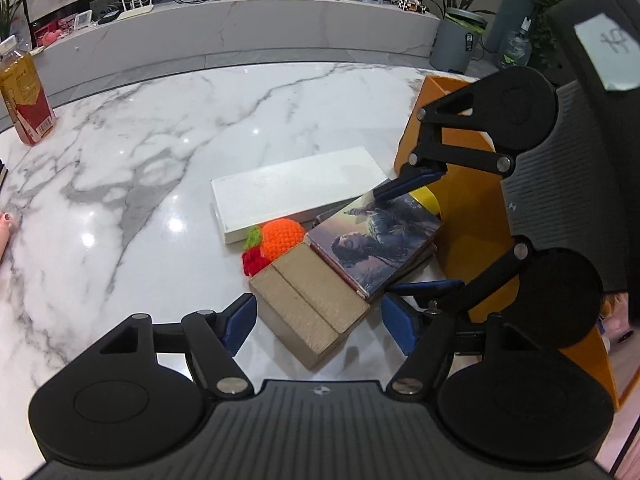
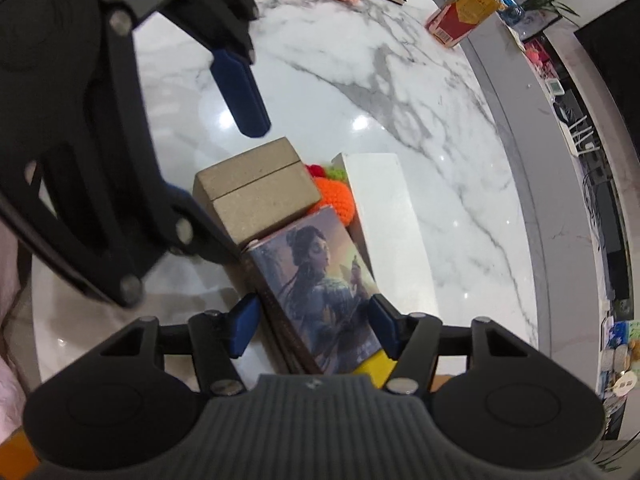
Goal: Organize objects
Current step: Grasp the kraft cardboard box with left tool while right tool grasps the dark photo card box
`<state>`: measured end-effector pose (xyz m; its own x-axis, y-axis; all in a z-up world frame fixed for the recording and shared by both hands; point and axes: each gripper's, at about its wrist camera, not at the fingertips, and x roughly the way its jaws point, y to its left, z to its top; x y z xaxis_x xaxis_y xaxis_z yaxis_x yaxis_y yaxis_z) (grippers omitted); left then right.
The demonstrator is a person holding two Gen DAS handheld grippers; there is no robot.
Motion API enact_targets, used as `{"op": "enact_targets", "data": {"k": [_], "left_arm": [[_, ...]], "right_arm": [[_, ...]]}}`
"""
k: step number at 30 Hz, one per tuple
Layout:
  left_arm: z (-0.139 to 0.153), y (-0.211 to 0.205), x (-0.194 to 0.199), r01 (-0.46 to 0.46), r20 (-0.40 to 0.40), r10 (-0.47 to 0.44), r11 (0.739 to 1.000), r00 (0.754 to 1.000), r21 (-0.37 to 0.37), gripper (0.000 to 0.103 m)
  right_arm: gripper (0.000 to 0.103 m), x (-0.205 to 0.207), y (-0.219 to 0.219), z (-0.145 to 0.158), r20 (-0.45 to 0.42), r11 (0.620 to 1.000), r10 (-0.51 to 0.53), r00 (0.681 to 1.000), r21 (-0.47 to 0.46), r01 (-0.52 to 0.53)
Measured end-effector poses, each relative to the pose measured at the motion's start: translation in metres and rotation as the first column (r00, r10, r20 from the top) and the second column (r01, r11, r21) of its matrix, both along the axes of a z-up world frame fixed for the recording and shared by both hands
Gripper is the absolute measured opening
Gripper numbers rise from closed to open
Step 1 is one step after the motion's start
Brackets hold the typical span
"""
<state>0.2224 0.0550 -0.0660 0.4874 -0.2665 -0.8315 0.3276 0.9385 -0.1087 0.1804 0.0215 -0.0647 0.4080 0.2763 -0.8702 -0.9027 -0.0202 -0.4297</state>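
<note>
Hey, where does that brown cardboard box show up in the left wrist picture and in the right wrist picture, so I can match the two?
Left wrist view: the brown box lies low in the middle, between the left gripper's open fingers.
Right wrist view: the brown box sits left of centre, above the illustrated book.
Shared landmark: the orange crochet fruit, wedged between the box and the long white box.

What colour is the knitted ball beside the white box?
Orange knitted ball, with green and red parts; clearest in the left wrist view.
</note>
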Motion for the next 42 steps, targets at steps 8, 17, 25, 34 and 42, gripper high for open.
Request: {"op": "enact_targets", "data": {"k": [8,17,25,34,42], "left_arm": [[-0.014,-0.005,0.011,-0.009,-0.036,0.011,0.999,0.999,0.044,0.077],[-0.007,0.014,0.003,-0.002,-0.076,0.006,0.999,0.997,0.052,0.059],[-0.005,0.035,-0.003,-0.059,-0.089,0.063,0.997,0.994,0.039,0.059],[-0.006,0.037,-0.009,-0.048,-0.081,0.055,0.995,0.995,0.087,0.06],[-0.01,0.042,-0.007,-0.077,-0.094,0.081,0.996,0.992,0.046,0.06]], "right_arm": [[0.064,-0.001,0.001,-0.007,0.036,0.999,0.027,0.999,0.02,-0.028],[0.04,-0.018,-0.003,-0.006,0.094,0.996,0.083,0.992,0.03,-0.086],[0.0,-0.047,-0.005,-0.001,0.14,0.99,0.13,0.982,0.041,-0.137],[0.053,-0.041,0.018,-0.01,0.131,0.998,-0.002,0.991,0.06,-0.006],[0.05,-0.05,0.039,-0.036,0.291,0.999,-0.007,0.957,-0.042,0.02]]}}
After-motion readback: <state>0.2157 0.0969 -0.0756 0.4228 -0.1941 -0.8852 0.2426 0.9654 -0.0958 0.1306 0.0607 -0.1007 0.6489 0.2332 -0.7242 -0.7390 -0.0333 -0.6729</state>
